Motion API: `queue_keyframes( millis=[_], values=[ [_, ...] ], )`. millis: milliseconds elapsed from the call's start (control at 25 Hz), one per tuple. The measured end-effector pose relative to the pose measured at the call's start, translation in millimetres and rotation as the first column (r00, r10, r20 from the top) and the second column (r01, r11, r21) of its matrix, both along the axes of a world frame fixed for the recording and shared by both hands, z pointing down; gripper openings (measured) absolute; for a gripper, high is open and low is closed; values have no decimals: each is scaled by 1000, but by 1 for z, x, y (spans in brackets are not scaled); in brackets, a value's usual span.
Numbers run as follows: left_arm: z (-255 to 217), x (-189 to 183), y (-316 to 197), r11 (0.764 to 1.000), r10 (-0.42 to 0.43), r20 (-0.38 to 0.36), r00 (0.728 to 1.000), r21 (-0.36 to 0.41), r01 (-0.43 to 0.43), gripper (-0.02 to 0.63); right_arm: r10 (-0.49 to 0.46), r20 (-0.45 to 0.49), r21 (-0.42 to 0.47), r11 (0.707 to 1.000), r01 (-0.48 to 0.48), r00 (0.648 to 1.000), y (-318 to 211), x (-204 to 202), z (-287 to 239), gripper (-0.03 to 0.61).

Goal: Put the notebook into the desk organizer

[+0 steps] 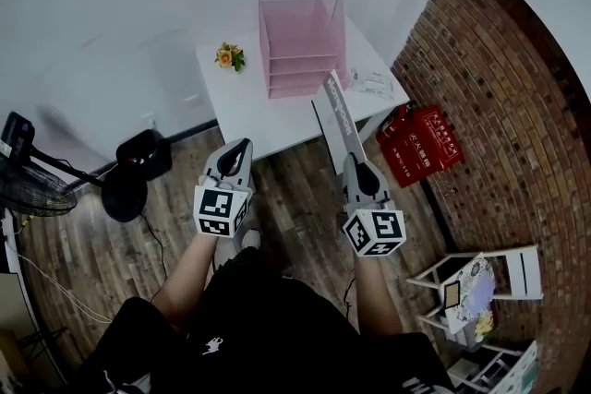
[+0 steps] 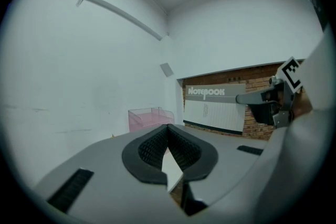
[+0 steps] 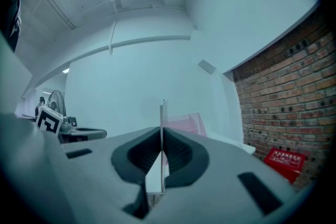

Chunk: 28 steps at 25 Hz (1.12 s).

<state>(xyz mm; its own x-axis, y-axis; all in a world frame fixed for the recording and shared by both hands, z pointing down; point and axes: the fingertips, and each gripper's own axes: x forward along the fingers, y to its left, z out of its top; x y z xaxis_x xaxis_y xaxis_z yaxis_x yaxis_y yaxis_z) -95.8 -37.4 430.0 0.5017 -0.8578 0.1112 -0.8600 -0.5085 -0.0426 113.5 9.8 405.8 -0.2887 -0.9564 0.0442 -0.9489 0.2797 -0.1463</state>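
The pink see-through desk organizer stands at the back of a white table; it also shows far off in the left gripper view and behind the jaws in the right gripper view. My right gripper is shut on the lower edge of the grey-and-white notebook, which stands upright in front of the table. From the left gripper view, the notebook's cover faces me, held by the right gripper. My left gripper hangs level beside it, jaws shut with nothing between them.
A small pot of flowers and loose papers lie on the table. A red box sits on the wooden floor by the brick wall. A fan and a black object stand at the left, a white rack at the lower right.
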Motion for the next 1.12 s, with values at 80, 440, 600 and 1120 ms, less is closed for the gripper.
queue_keyframes(
  millis=[80,440,600,1120],
  values=[
    [0,-2,-15,1000,14,-1,1000,-4,-14,3,10,1,-6,1000,-10,1000,-14,-4,0,11],
    [-1,-10,-76,997,78,-10,997,-9,-78,3,73,-10,-17,997,-73,997,-60,-16,1,11],
    [1,-9,-96,994,107,-15,994,-13,-107,3,102,-16,-25,994,-103,995,-73,-18,4,11],
    [20,-32,-146,987,155,-17,988,-43,-156,3,159,-27,-69,985,-160,987,-118,-41,31,11]
  ],
)
